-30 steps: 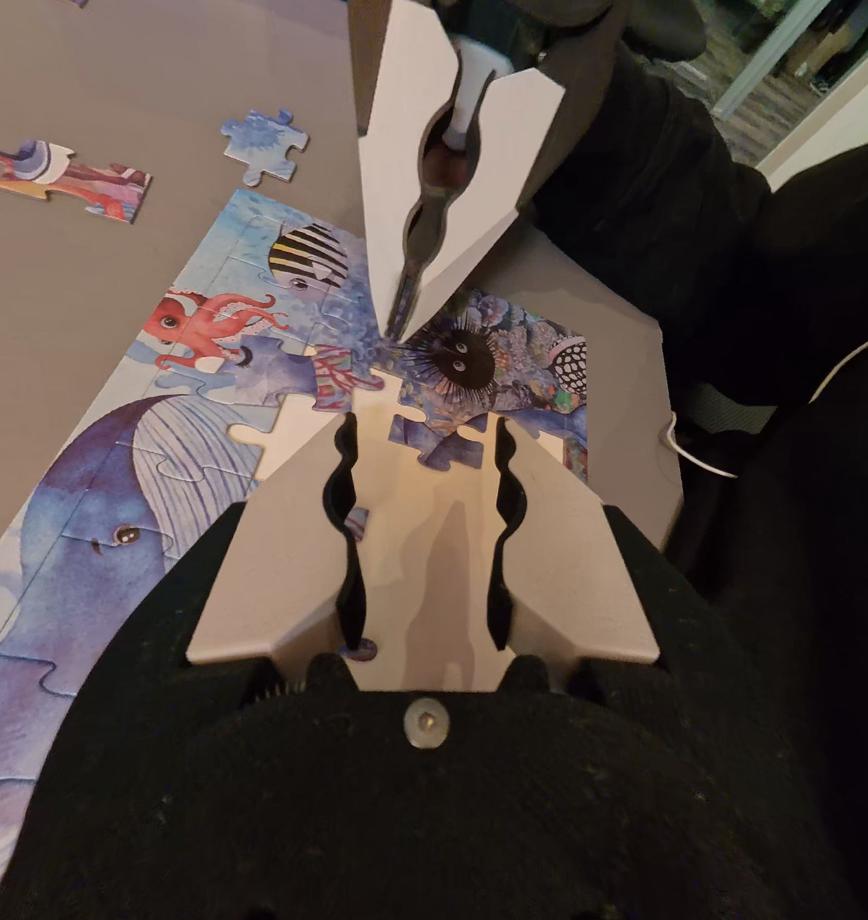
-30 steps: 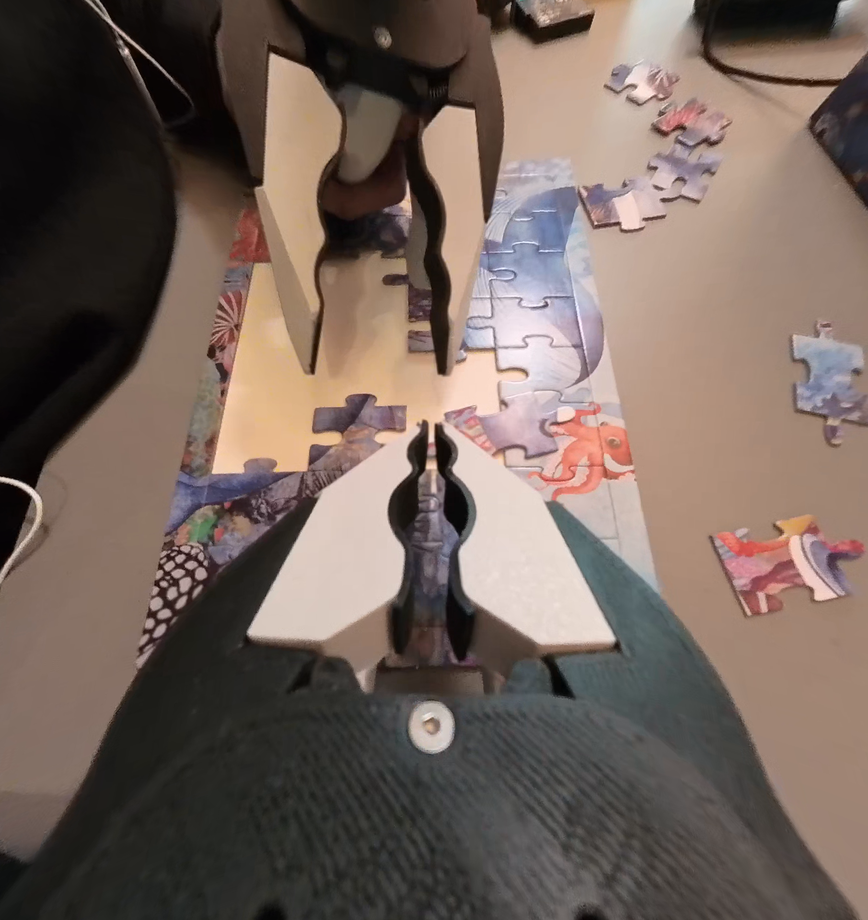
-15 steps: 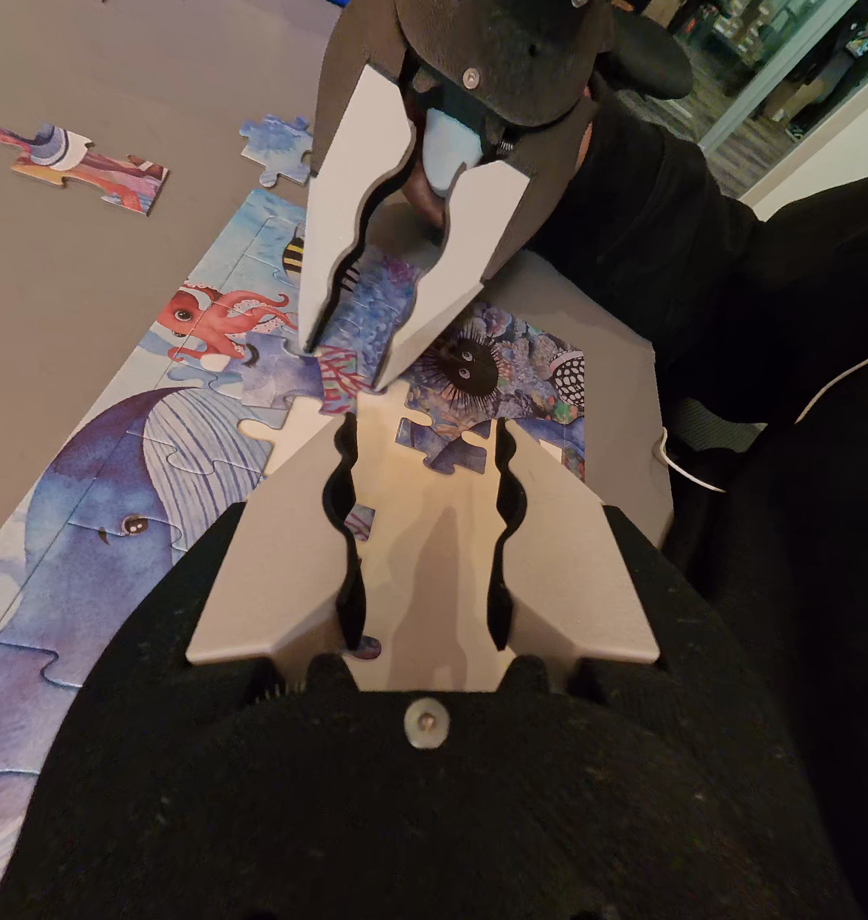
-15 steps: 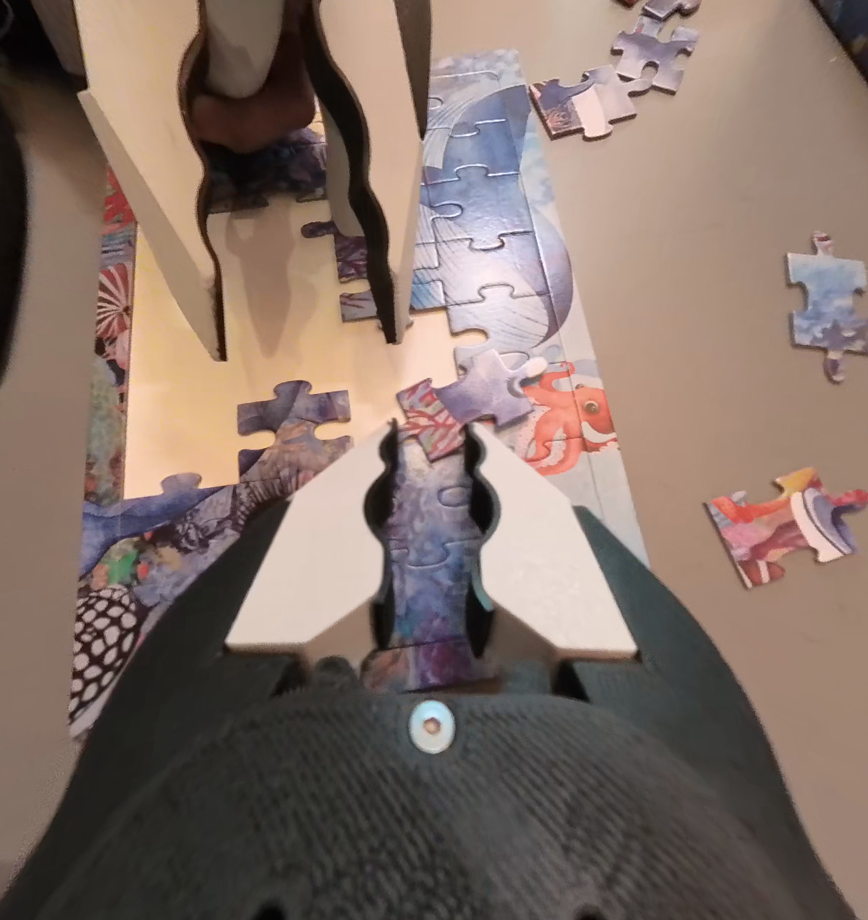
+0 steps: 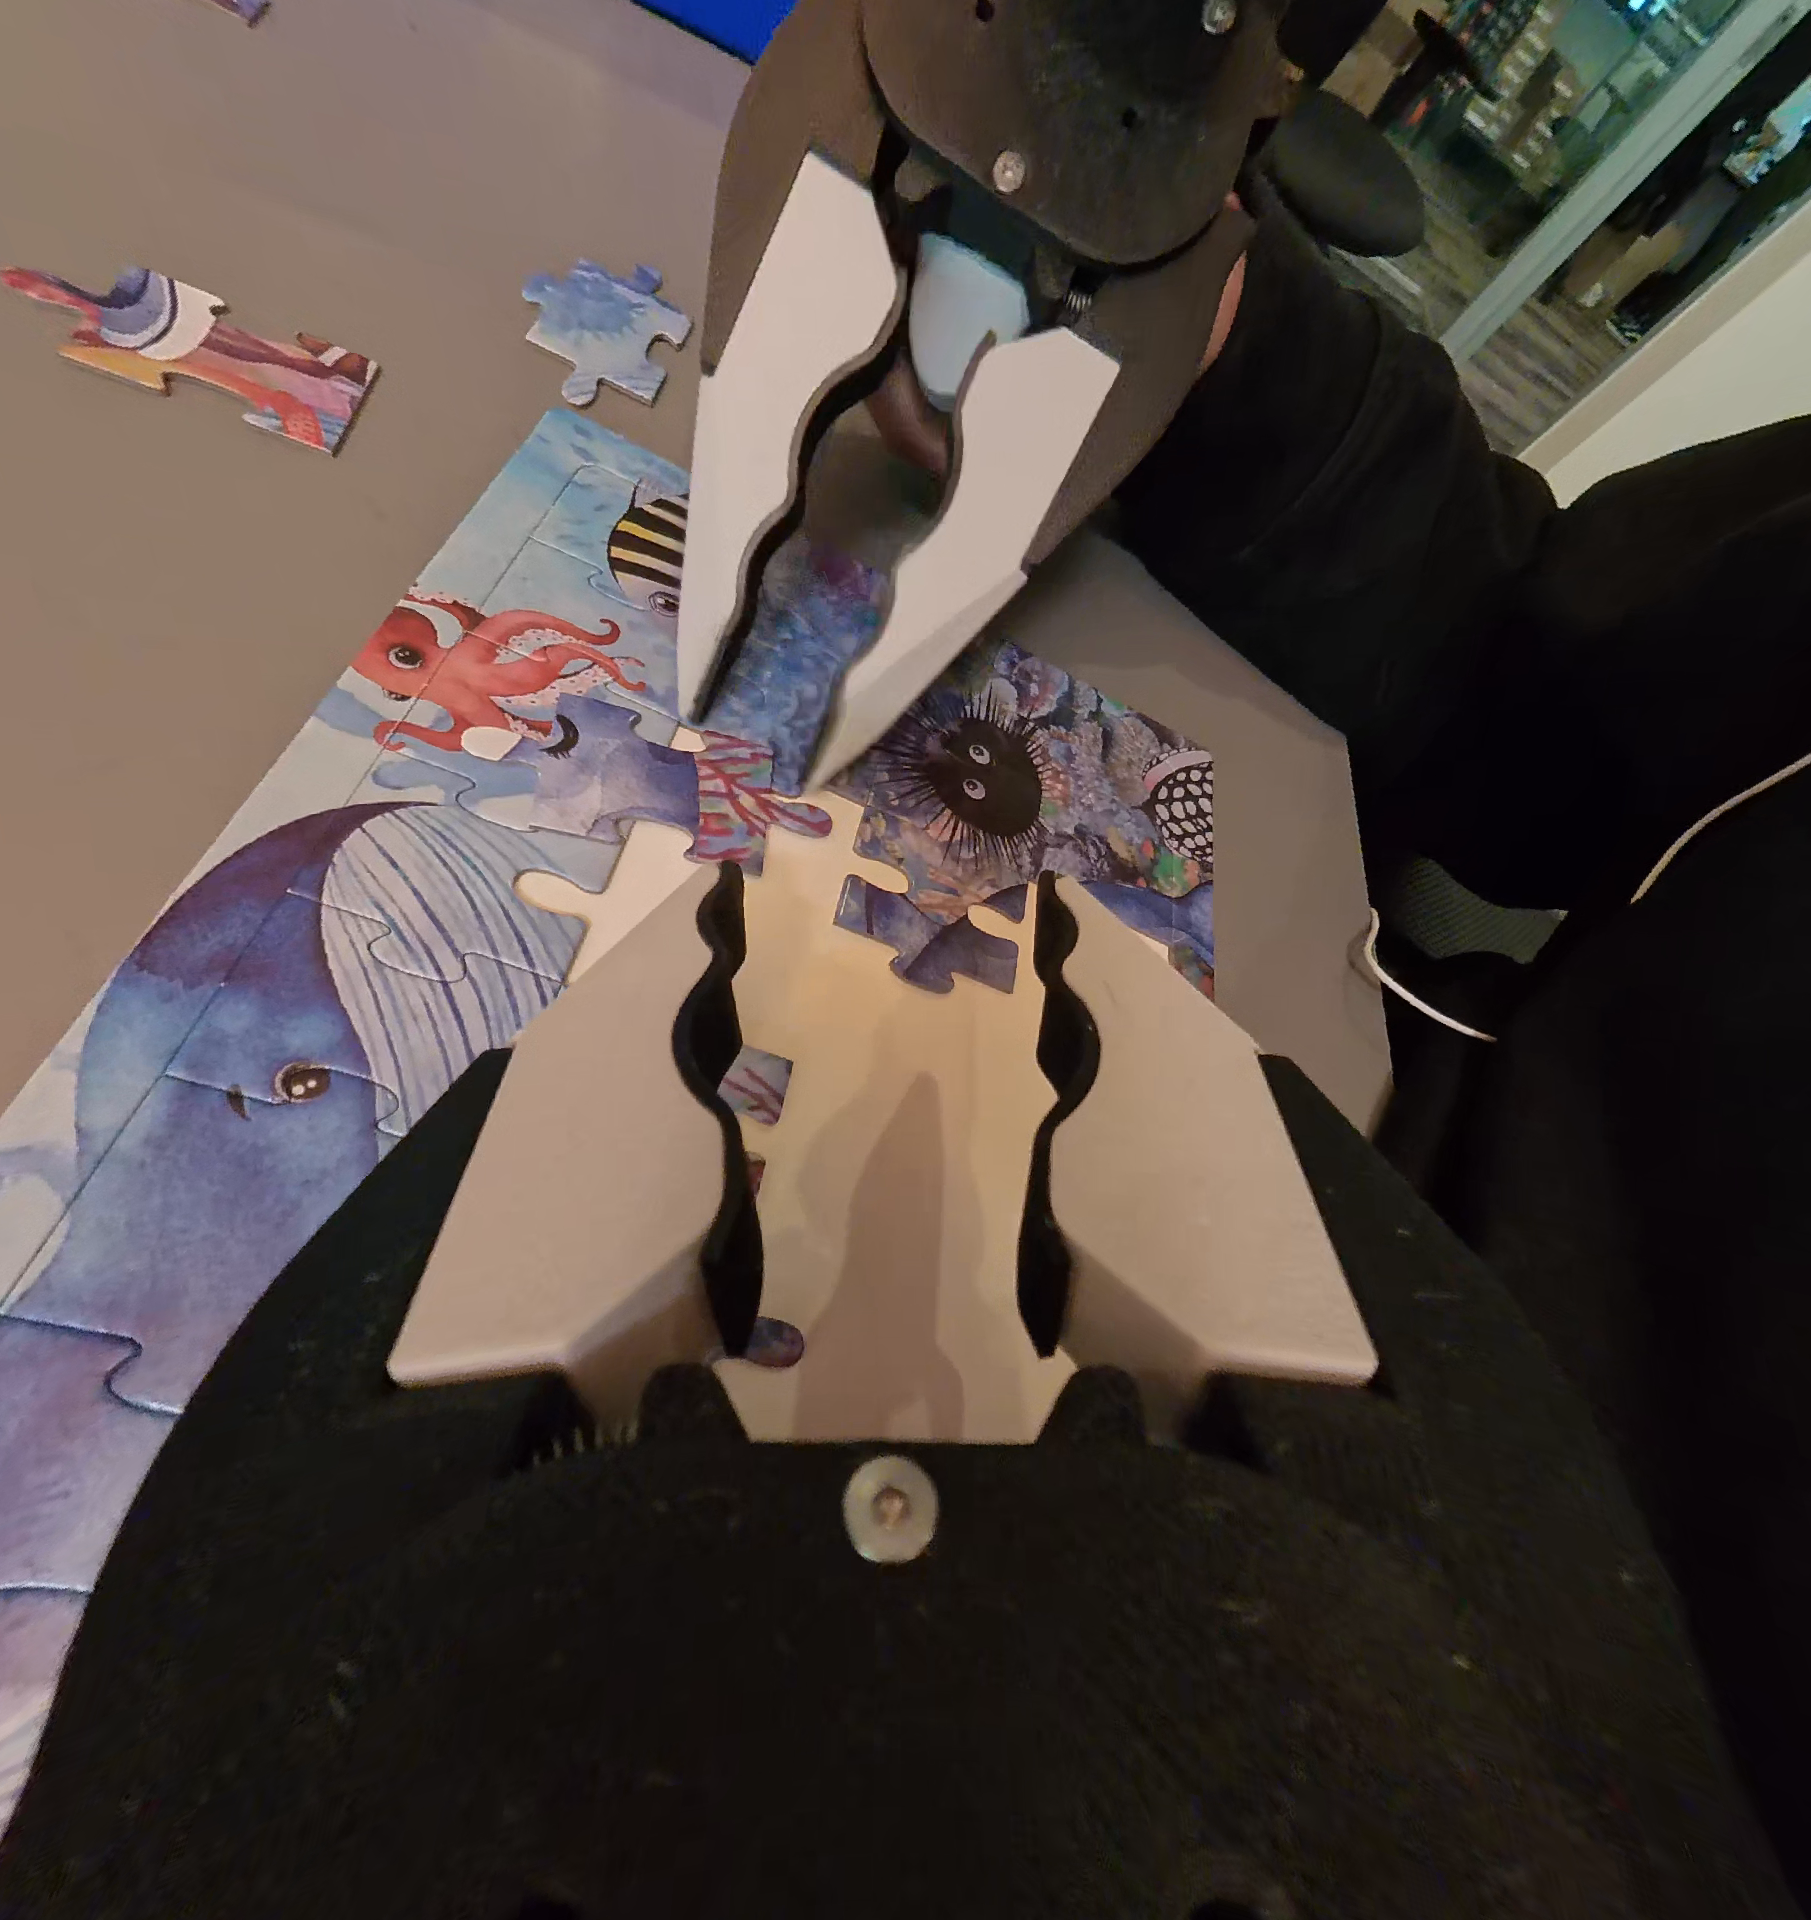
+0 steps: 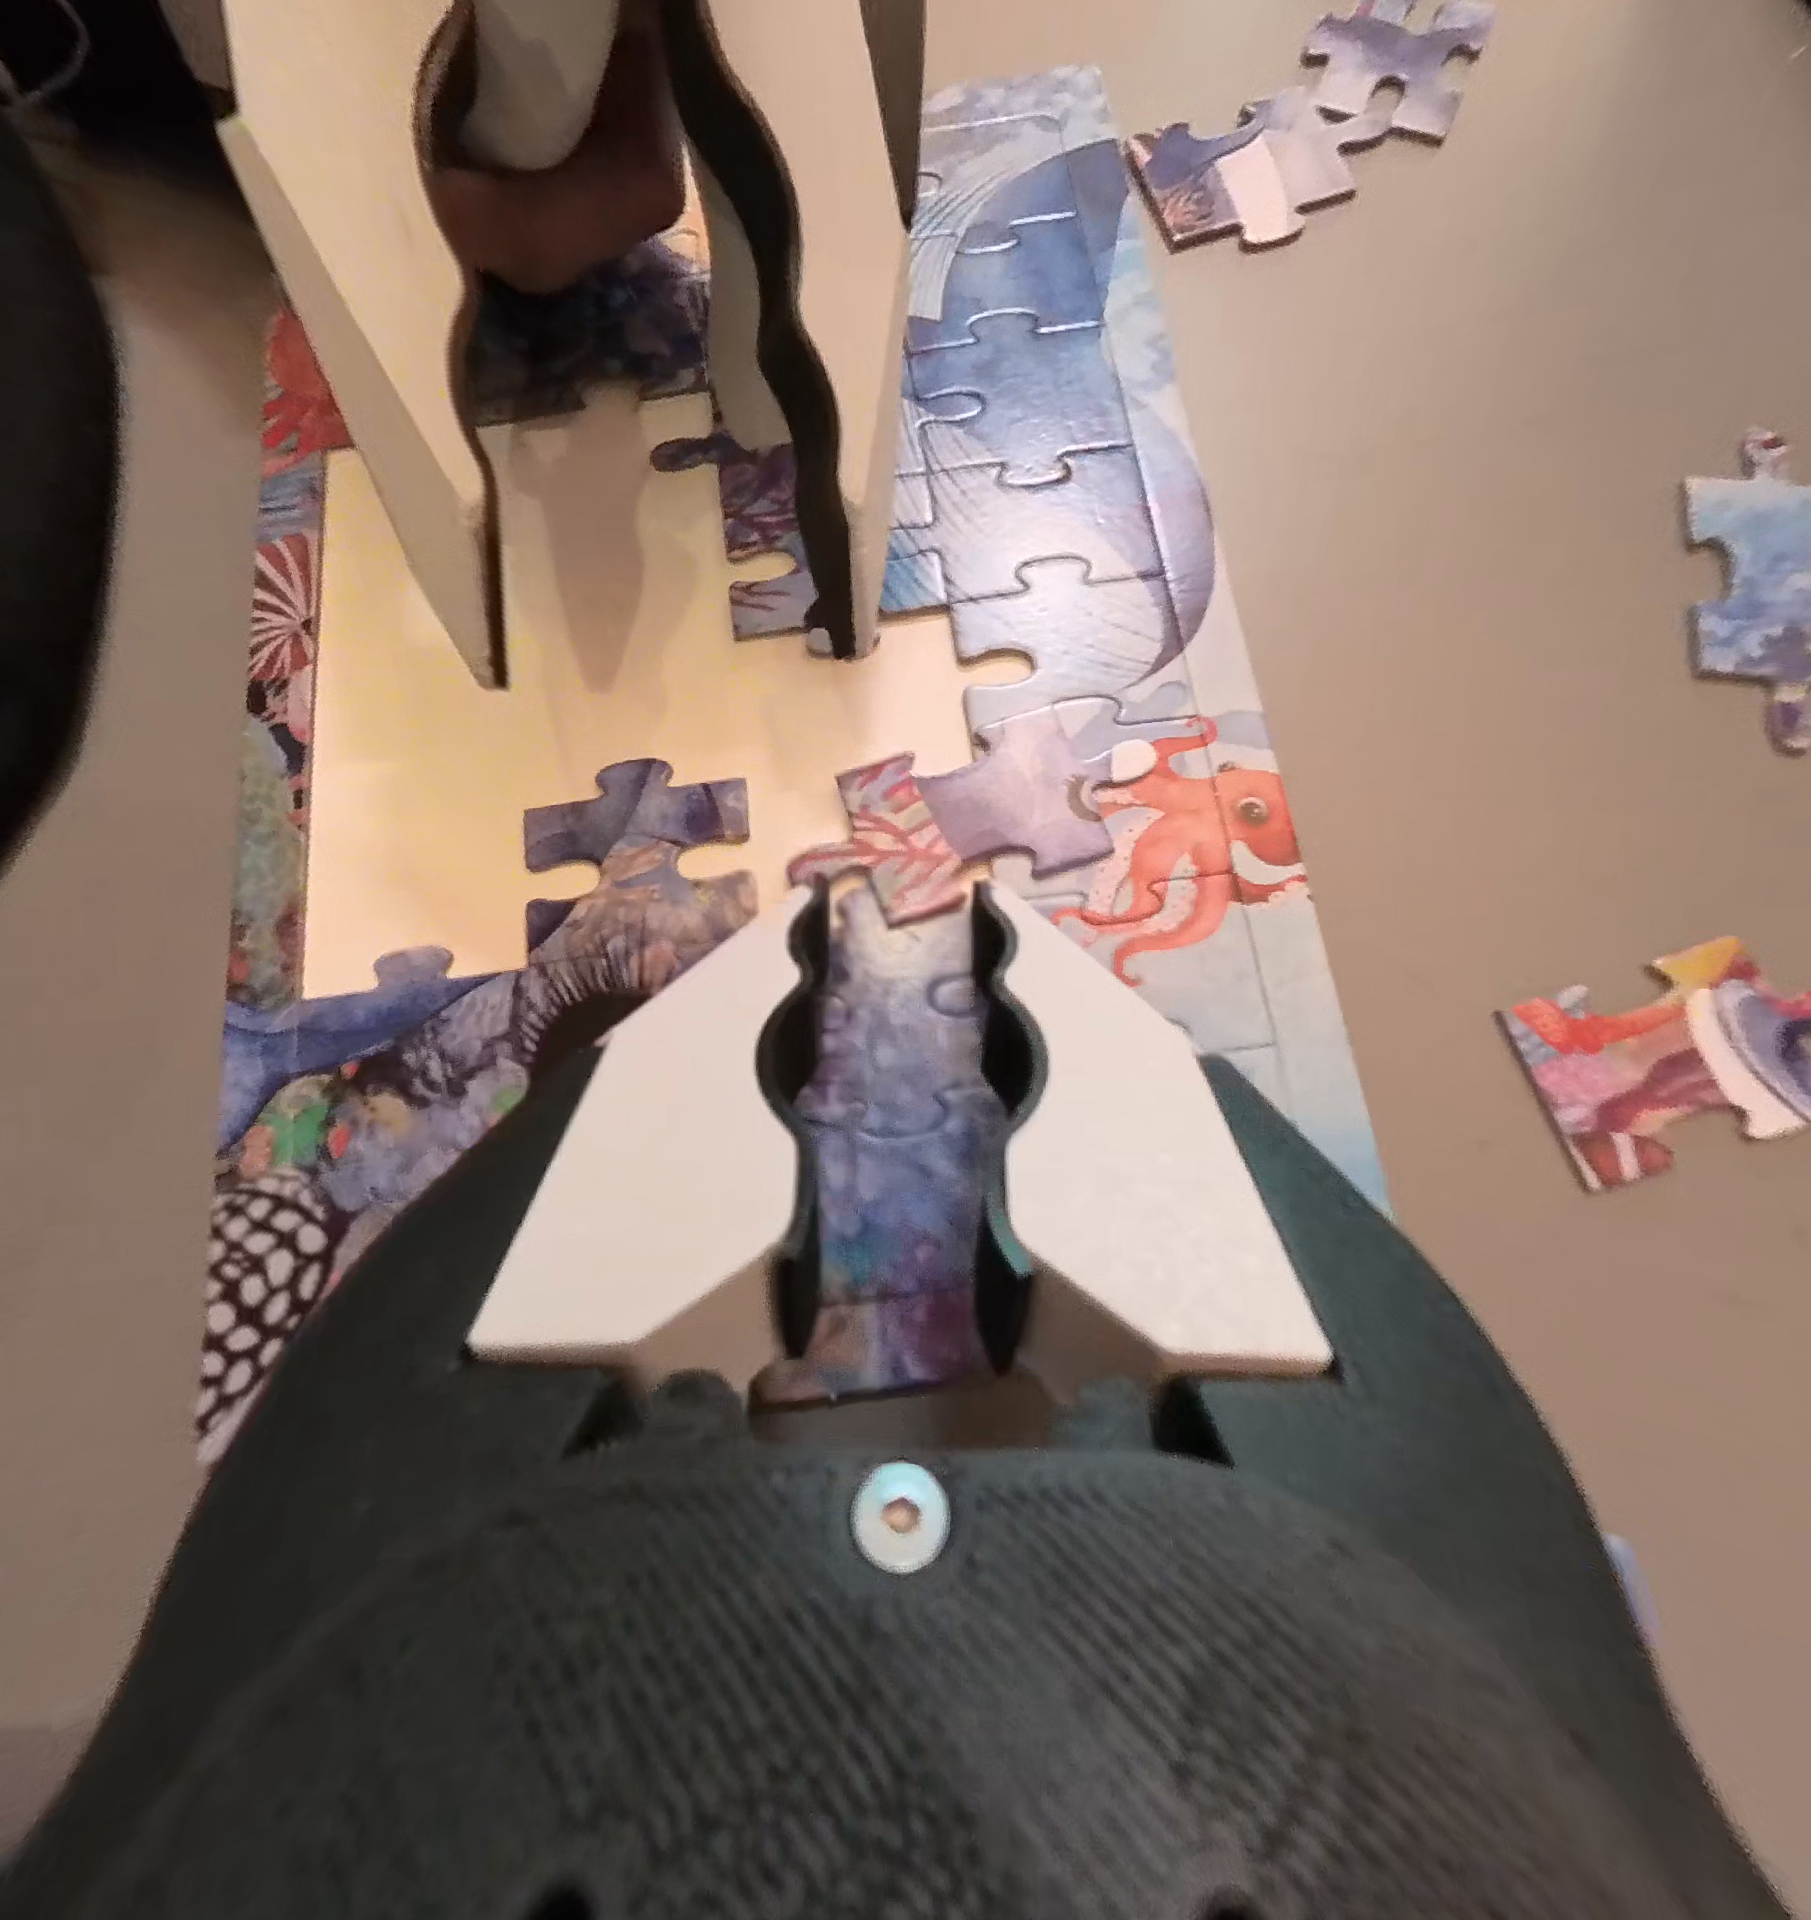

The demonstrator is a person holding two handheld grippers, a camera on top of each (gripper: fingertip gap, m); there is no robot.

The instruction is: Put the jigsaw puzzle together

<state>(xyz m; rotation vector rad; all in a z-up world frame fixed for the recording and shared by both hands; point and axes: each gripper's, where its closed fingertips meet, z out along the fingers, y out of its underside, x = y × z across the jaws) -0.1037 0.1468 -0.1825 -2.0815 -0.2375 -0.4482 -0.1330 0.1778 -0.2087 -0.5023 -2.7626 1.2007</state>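
Note:
The part-built sea puzzle (image 5: pixel 257 1039) lies flat on the grey table, with a whale, an orange octopus (image 5: pixel 465 665) and a black sea urchin (image 5: pixel 968 779). A bare gap (image 5: pixel 880 1091) is left in its middle. A purple and pink coral piece (image 5: pixel 672 790) sits at the gap's far edge next to the octopus, and it also shows in the right wrist view (image 6: pixel 994 810). My right gripper (image 6: pixel 901 894) is open just behind this piece, low over joined pieces, and it also shows in the left wrist view (image 5: pixel 761 748). My left gripper (image 5: pixel 885 883) is open and empty over the gap, and it also shows in the right wrist view (image 6: pixel 662 655).
Loose on the table beside the puzzle are a light-blue piece (image 6: pixel 1774 592), a red and pink joined pair (image 6: pixel 1690 1060) and a joined blue group (image 6: pixel 1296 177). The table edge (image 5: pixel 1337 935) is close, with a person's dark clothing and a white cable (image 5: pixel 1420 997) beyond it. The tips of one gripper are about 5 cm away from the tips of the other.
My right gripper has gone from shut to open and has moved closer to the coral piece and my left gripper. My left gripper has stayed open over the gap.

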